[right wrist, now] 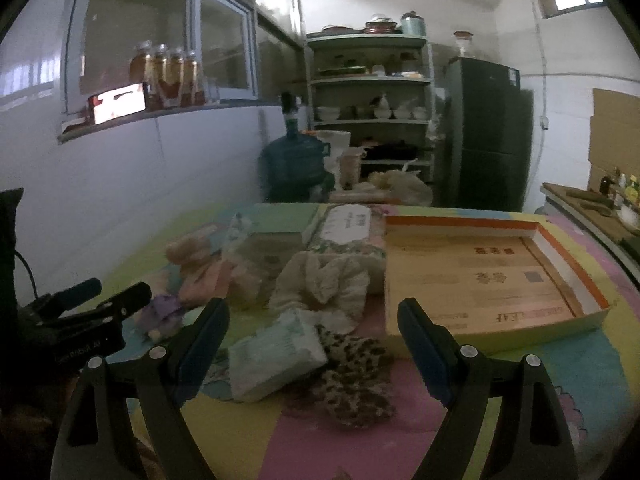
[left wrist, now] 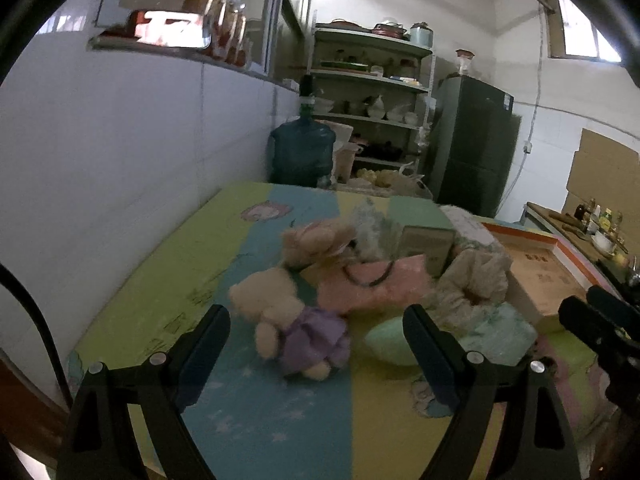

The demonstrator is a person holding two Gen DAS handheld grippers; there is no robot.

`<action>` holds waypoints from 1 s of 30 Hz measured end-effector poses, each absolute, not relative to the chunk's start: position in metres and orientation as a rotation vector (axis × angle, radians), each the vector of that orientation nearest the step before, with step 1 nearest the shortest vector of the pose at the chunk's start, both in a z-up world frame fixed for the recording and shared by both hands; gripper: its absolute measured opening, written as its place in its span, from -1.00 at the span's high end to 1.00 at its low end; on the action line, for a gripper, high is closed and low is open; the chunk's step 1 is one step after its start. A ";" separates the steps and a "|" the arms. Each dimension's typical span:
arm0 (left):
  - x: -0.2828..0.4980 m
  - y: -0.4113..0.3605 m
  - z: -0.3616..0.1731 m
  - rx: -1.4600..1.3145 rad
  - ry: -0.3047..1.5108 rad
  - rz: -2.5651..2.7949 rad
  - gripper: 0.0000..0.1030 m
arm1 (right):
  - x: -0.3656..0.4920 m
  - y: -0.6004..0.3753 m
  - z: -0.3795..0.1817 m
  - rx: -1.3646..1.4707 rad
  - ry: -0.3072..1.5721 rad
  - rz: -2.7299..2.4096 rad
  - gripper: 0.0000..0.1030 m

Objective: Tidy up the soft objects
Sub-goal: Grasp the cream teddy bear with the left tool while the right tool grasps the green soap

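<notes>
Soft toys and cloths lie heaped near the middle of a desk (left wrist: 168, 280) covered in a pastel patchwork mat. In the left wrist view, the left hand-held gripper (left wrist: 316, 332) hovers just above the near edge with its jaws spread wide and nothing between them; a cream teddy bear in a purple dress (left wrist: 288, 320) lies on its back right ahead of it. Beyond the bear sit a pink pouch (left wrist: 372, 284) with a dark loop on top, a second tan plush toy (left wrist: 316, 240) and a cream ruffled cloth (left wrist: 472, 276).

In the right wrist view, the right hand-held gripper (right wrist: 314, 328) is likewise wide open and empty, held low over the desk. Just ahead of it lie a pale green folded cloth (right wrist: 276, 352) and, touching its right side, a leopard-print fabric piece (right wrist: 356, 372). A shallow open cardboard box (right wrist: 492, 280) with an orange rim stands to the right, beside the pile, its floor bare. A blue water jug (right wrist: 292, 160) stands on the far side of the desk.
</notes>
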State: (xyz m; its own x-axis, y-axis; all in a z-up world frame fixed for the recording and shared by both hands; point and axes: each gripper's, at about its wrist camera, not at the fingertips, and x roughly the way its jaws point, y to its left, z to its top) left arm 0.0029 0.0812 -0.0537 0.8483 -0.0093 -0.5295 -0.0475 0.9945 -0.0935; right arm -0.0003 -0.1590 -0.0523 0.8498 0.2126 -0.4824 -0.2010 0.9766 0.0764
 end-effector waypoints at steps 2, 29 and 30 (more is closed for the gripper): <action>0.005 0.087 -0.058 -0.110 0.566 0.024 -0.72 | 0.000 -0.155 -0.054 0.018 0.515 0.230 -0.69; 0.069 0.112 -0.108 -0.253 0.733 -0.034 0.13 | 0.030 -0.125 -0.069 -0.044 0.597 0.427 -0.69; 0.068 0.112 -0.108 -0.255 0.730 -0.037 0.17 | 0.034 -0.120 -0.071 -0.057 0.612 0.460 -0.69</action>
